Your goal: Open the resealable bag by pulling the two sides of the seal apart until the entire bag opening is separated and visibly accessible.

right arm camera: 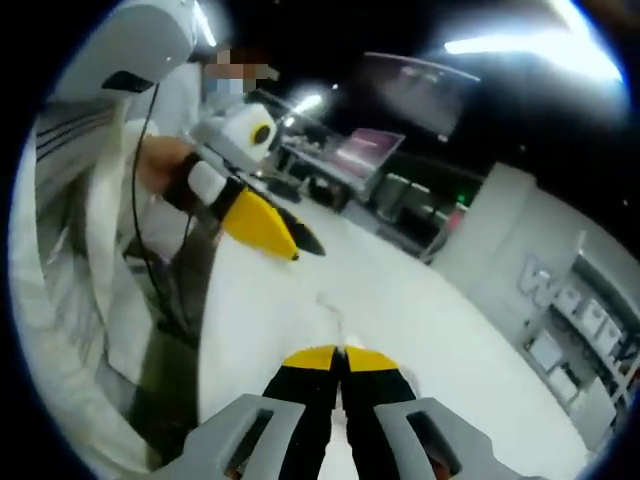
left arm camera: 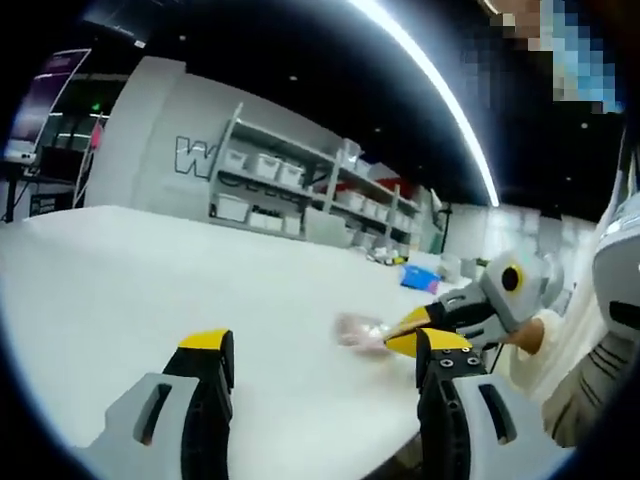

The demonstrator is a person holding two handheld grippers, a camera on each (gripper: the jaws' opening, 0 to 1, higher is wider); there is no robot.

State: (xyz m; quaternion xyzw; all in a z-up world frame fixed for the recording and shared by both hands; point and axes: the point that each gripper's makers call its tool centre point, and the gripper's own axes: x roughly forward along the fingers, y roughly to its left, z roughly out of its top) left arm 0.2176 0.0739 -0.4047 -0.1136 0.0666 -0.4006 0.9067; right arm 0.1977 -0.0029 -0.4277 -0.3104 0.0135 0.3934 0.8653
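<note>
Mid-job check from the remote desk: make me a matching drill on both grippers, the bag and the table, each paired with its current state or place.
Things:
1. left gripper
2. right gripper
3. resealable bag
4. table

States:
A. white, bare surface
B. jaws pressed together on the bag's edge
C. jaws spread wide, nothing between them
D. clear, lying on the table, pinched at one side

Pairs: 1-C, 2-B, 3-D, 4-A
</note>
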